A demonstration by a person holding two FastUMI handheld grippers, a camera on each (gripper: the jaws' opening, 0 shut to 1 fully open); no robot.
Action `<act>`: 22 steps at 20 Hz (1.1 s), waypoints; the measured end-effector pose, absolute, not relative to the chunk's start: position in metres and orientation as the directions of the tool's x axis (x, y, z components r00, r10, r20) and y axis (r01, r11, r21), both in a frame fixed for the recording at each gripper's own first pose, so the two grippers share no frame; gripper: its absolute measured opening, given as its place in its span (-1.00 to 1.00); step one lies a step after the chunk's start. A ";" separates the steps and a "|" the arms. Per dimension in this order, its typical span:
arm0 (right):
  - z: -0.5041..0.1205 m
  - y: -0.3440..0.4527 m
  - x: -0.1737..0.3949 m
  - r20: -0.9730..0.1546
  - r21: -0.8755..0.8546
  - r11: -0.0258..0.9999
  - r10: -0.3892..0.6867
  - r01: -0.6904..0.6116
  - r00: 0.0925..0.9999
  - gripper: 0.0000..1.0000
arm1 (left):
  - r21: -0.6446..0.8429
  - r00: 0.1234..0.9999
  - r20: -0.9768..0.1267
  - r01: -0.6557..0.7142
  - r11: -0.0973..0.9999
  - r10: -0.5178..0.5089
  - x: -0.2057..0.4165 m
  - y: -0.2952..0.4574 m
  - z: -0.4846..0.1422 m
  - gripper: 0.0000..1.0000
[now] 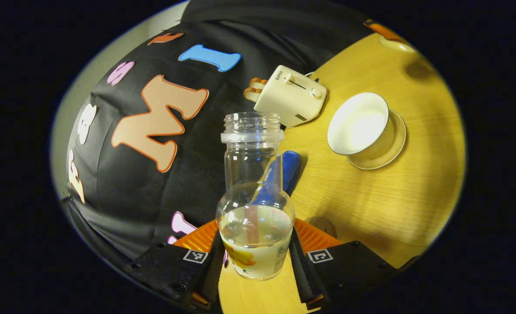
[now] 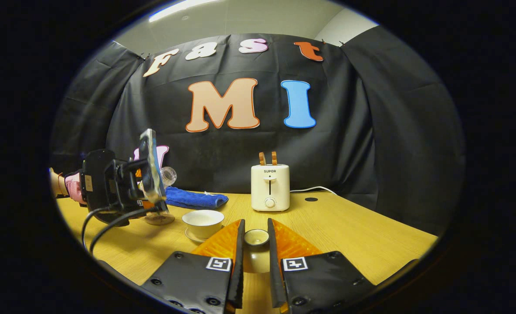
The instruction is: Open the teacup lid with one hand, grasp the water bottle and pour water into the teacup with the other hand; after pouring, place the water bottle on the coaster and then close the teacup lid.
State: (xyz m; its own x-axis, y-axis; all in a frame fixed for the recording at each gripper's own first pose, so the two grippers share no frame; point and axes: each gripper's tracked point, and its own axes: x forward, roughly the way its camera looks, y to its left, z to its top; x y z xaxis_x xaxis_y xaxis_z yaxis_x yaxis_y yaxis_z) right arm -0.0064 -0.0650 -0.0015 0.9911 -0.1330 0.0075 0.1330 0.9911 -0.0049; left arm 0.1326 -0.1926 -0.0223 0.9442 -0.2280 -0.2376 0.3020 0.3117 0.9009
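Clear bottle (image 1: pixel 255 205), tilted over the table (image 1: pixel 371 205) toward the open teacup (image 1: pixel 359 123), sits pinched in the left claw (image 1: pixel 255 253), while the right claw (image 2: pixel 255 255) clamps the lid (image 2: pixel 256 237).

The toaster (image 2: pixel 270 187) front reads "SUPOR".

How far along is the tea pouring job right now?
Done: the lid is off, held in the right gripper. In hand: the left gripper tilts the water bottle towards the open teacup. Left: pouring, setting the bottle on the coaster, closing the lid.
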 end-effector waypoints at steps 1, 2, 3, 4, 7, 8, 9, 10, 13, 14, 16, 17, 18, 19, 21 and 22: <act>-0.002 -0.065 -0.007 0.008 -0.005 0.991 -0.133 0.133 0.991 -0.43 | 0.918 0.946 -0.233 0.290 0.271 -0.224 0.136 -0.193 -0.022 0.35; -0.002 -0.065 -0.007 0.008 -0.005 0.991 -0.133 0.133 0.991 -0.43 | 0.928 0.947 -0.238 0.286 0.237 -0.214 0.138 -0.192 -0.025 0.35; -0.001 -0.065 -0.007 0.007 -0.005 0.991 -0.133 0.133 0.991 -0.43 | 0.935 0.947 -0.242 0.286 0.211 -0.211 0.140 -0.192 -0.026 0.36; -0.002 -0.065 -0.007 0.007 -0.005 0.991 -0.133 0.133 0.991 -0.43 | 0.939 0.946 -0.249 0.288 0.187 -0.207 0.140 -0.192 -0.028 0.36; -0.002 -0.065 -0.006 0.007 -0.005 0.991 -0.133 0.133 0.991 -0.43 | 0.950 0.945 -0.262 0.288 0.118 -0.197 0.142 -0.191 -0.028 0.32; -0.002 -0.065 -0.007 0.006 -0.005 0.991 -0.133 0.133 0.991 -0.43 | 0.954 0.945 -0.265 0.286 0.094 -0.193 0.142 -0.190 -0.028 0.30; -0.002 -0.065 -0.006 0.007 -0.005 0.991 -0.133 0.133 0.991 -0.46 | 0.957 0.945 -0.264 0.282 0.070 -0.192 0.141 -0.188 -0.026 0.31; -0.002 -0.065 -0.007 0.007 -0.005 0.991 -0.133 0.133 0.991 -0.43 | 0.960 0.946 -0.262 0.275 0.049 -0.189 0.137 -0.189 -0.024 0.31; -0.002 -0.065 -0.006 0.007 -0.005 0.991 -0.133 0.133 0.991 -0.43 | 0.966 0.948 -0.255 0.259 -0.005 -0.188 0.141 -0.190 -0.021 0.31; -0.002 -0.065 -0.007 0.007 -0.005 0.991 -0.133 0.133 0.991 -0.43 | 0.967 0.949 -0.254 0.255 -0.019 -0.187 0.140 -0.189 -0.019 0.30; -0.002 -0.065 -0.006 0.007 -0.005 0.991 -0.133 0.133 0.991 -0.44 | 0.969 0.951 -0.246 0.237 -0.065 -0.189 0.141 -0.195 -0.015 0.31; -0.002 -0.065 -0.006 0.006 -0.005 0.991 -0.133 0.133 0.991 -0.46 | 0.970 0.951 -0.241 0.227 -0.091 -0.191 0.142 -0.197 -0.013 0.31; -0.002 -0.065 -0.006 0.006 -0.005 0.991 -0.133 0.133 0.991 -0.43 | 0.968 0.952 -0.240 0.222 -0.113 -0.188 0.143 -0.195 -0.013 0.31; -0.002 -0.065 -0.006 0.006 -0.005 0.991 -0.133 0.133 0.991 -0.43 | 0.967 0.953 -0.240 0.217 -0.136 -0.187 0.141 -0.195 -0.012 0.31; -0.002 -0.065 -0.006 0.005 -0.005 0.991 -0.133 0.133 0.991 -0.40 | 0.964 0.955 -0.230 0.198 -0.179 -0.185 0.143 -0.198 -0.007 0.31; -0.002 -0.065 -0.006 0.005 -0.005 0.991 -0.133 0.133 0.991 -0.40 | 0.961 0.957 -0.226 0.189 -0.201 -0.184 0.145 -0.199 -0.004 0.31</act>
